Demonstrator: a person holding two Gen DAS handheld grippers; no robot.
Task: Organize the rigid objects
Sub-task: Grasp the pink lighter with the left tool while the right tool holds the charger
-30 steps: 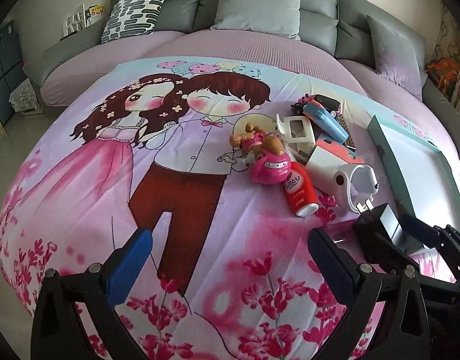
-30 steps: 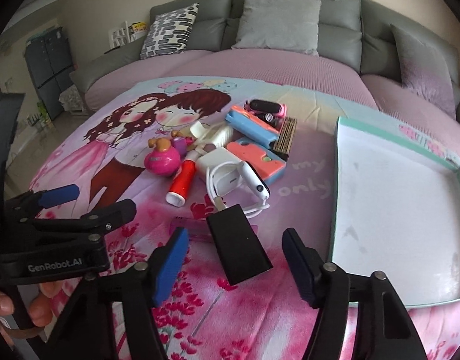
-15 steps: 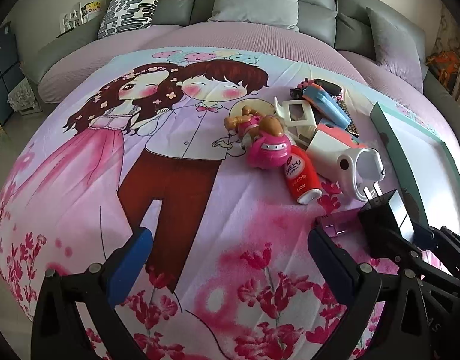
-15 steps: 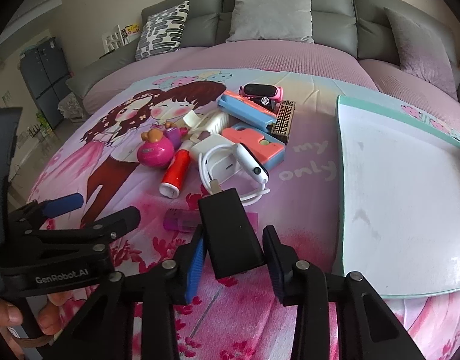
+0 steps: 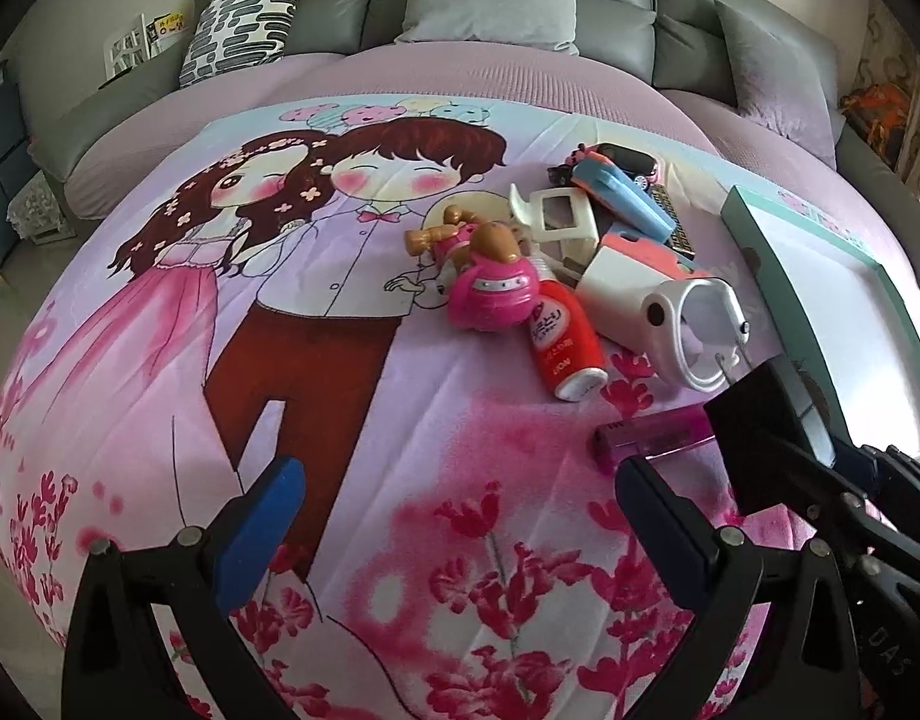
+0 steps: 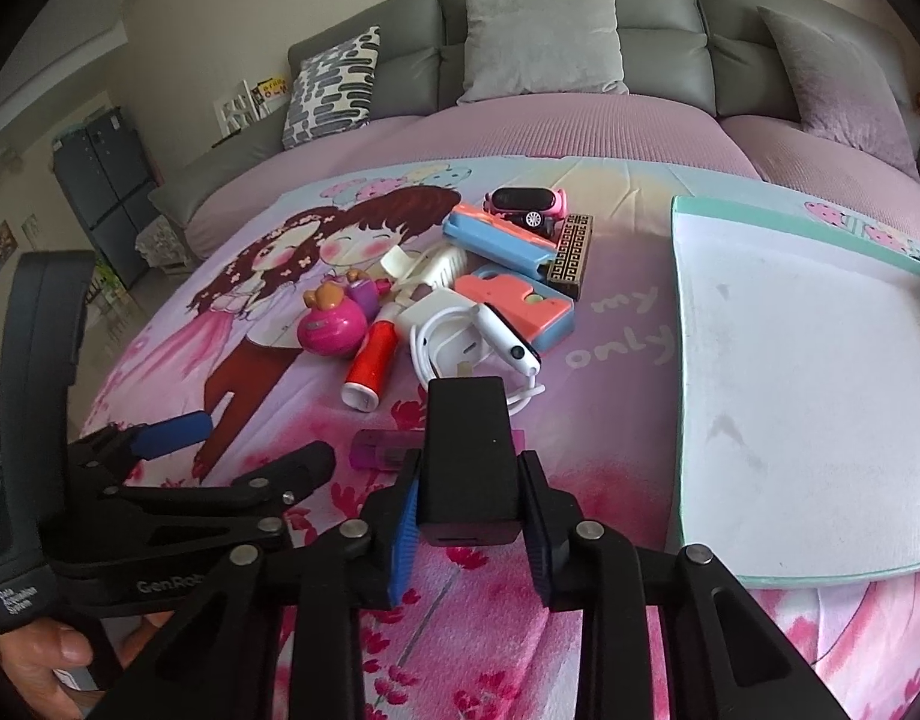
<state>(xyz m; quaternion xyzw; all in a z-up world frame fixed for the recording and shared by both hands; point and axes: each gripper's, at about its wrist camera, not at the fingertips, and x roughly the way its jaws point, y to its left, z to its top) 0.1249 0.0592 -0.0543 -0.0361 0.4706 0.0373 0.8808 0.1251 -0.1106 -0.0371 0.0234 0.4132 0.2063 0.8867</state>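
My right gripper (image 6: 469, 531) is shut on a black rectangular block (image 6: 469, 450), held just above the cartoon blanket; the block also shows in the left wrist view (image 5: 760, 438). A purple lighter (image 6: 378, 447) lies just behind it. A pile of items sits beyond: a red tube (image 6: 369, 363), a pink round toy (image 6: 330, 330), a white charger with cable (image 6: 460, 342), a pink-blue case (image 6: 520, 306), a toy car (image 6: 526, 204). My left gripper (image 5: 460, 522) is open and empty over the blanket, left of the block.
A white tray with a teal rim (image 6: 679, 360) lies on the bed to the right. Grey cushions and a grey headboard (image 6: 544, 42) run along the back. The bed edge drops to the floor on the left.
My right gripper closed on the black block and lifted it slightly off the blanket. The left gripper stayed open and shifted a little forward.
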